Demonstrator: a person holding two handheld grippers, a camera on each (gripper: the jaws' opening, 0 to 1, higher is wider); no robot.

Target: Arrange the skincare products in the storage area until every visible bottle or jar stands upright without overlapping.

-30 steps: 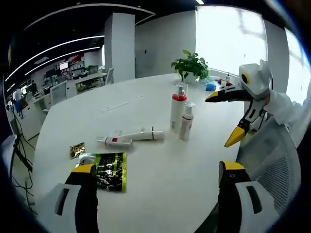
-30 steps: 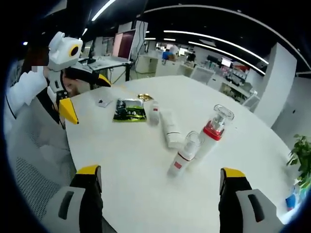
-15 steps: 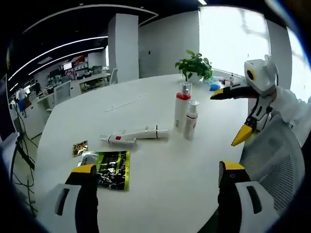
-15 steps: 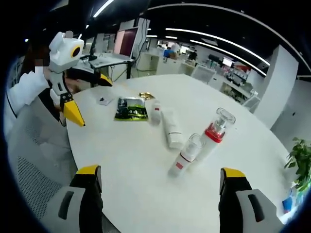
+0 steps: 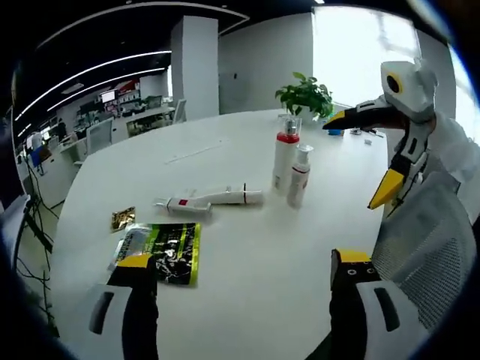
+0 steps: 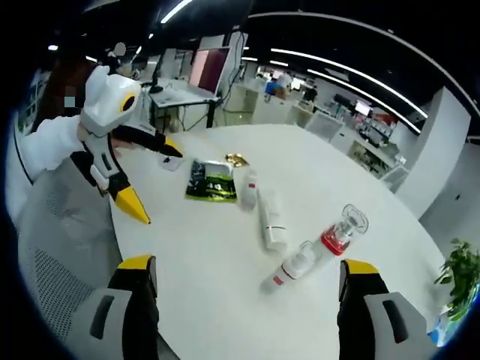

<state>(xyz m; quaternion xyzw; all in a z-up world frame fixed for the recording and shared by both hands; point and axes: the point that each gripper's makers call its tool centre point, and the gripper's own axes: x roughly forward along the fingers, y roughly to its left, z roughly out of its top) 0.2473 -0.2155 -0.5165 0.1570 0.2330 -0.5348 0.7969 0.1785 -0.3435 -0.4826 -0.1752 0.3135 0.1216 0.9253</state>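
Observation:
Two white bottles stand upright side by side on the white table (image 5: 247, 300): a tall one with a red band (image 5: 283, 161) (image 6: 341, 232) and a shorter one (image 5: 300, 176) (image 6: 294, 266). Two white tubes lie flat, end to end: a long tube (image 5: 225, 197) (image 6: 271, 221) and a short tube (image 5: 182, 205) (image 6: 249, 187). My left gripper (image 5: 241, 262) (image 6: 154, 180) is open and holds nothing, hovering over the near table edge. My right gripper (image 6: 247, 264) (image 5: 360, 157) is open too, in the air to the right of the bottles.
A green sachet (image 5: 169, 251) (image 6: 212, 180) and a small gold packet (image 5: 122, 219) (image 6: 238, 159) lie near the tubes. A potted plant (image 5: 304, 94) stands at the far edge. A mesh chair back (image 5: 420, 240) (image 6: 60, 247) is beside the table.
Both cameras have pulled back and tilted, so the table looks farther off. The left gripper has come closer over the table edge. Bottles and tubes have not moved.

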